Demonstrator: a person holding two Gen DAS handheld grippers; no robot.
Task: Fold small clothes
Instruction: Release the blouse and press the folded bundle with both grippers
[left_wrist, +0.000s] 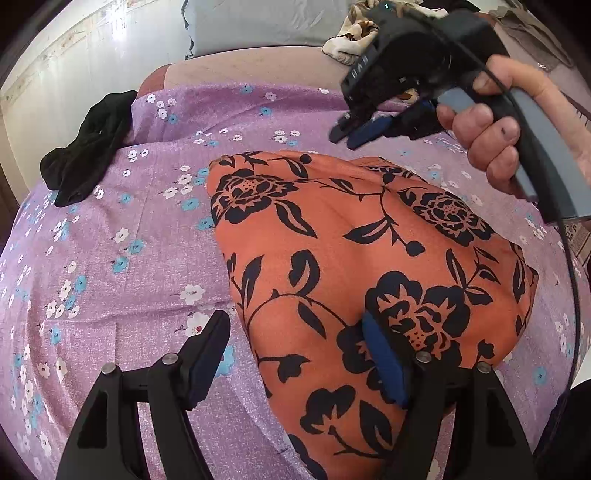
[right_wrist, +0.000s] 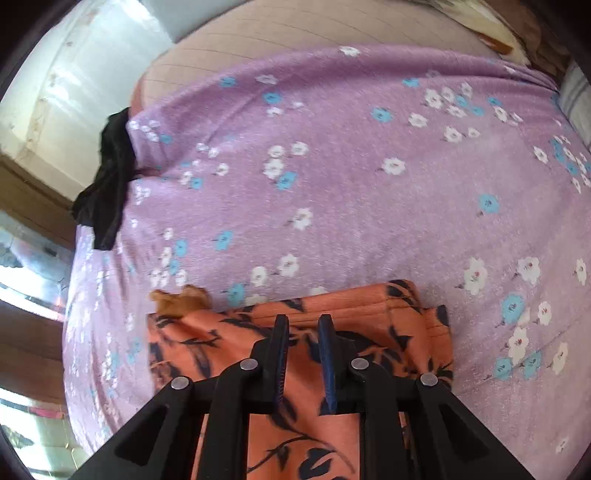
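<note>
An orange floral garment (left_wrist: 369, 258) is seen spread on the purple flowered bedsheet (left_wrist: 129, 240), one edge folded over. The left gripper (left_wrist: 295, 354) is held wide apart above the garment's near corner, nothing between its fingers. The right gripper (right_wrist: 303, 354) is raised over the far edge, its fingers narrowly parted; no cloth appears to be pinched, though the view is blurred. A black garment (left_wrist: 85, 151) is bunched at the sheet's edge.
</note>
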